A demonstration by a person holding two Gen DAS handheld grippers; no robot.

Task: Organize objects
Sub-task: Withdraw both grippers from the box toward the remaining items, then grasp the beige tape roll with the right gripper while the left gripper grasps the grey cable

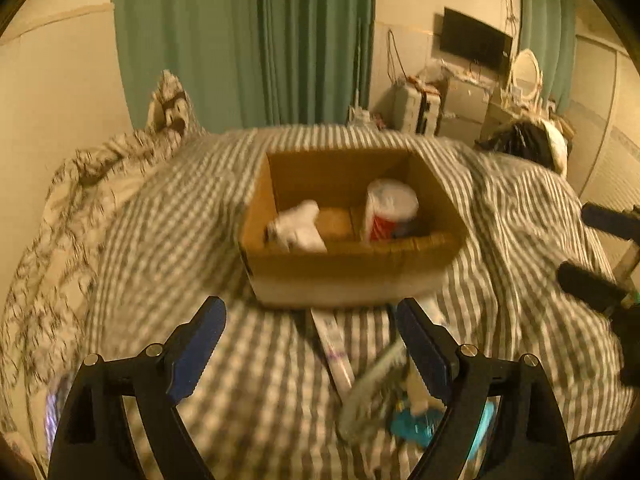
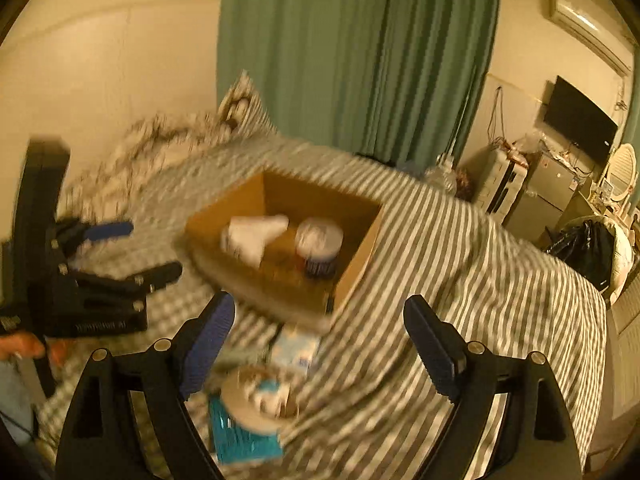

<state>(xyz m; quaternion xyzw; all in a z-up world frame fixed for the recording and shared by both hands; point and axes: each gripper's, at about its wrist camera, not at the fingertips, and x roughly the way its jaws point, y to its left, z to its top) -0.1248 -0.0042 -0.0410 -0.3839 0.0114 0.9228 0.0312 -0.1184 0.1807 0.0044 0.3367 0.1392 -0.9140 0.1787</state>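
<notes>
An open cardboard box (image 1: pixel 348 268) (image 2: pixel 360 256) sits on the striped bed. It holds a white crumpled item (image 1: pixel 298 224) (image 2: pixel 252 236) and a red and white canister (image 1: pixel 390 210) (image 2: pixel 320 246). My left gripper (image 1: pixel 310 336) is open and empty above the bed, just before the box; it also shows in the right wrist view (image 2: pixel 132 248). My right gripper (image 2: pixel 318 340) is open and empty above loose items: a round clear-lidded container (image 2: pixel 260 400) (image 1: pixel 372 392), a teal packet (image 2: pixel 240 438) (image 1: pixel 416 424), a white and blue pack (image 2: pixel 298 350) and a long white tube (image 1: pixel 332 344).
The bed has a grey and white striped cover (image 1: pixel 160 240) (image 2: pixel 460 280), with a patterned pillow and quilt (image 1: pixel 168 108) at the far left. Green curtains (image 1: pixel 248 40) hang behind. A TV (image 1: pixel 476 42), cabinets and a black bag (image 2: pixel 588 248) stand to the right.
</notes>
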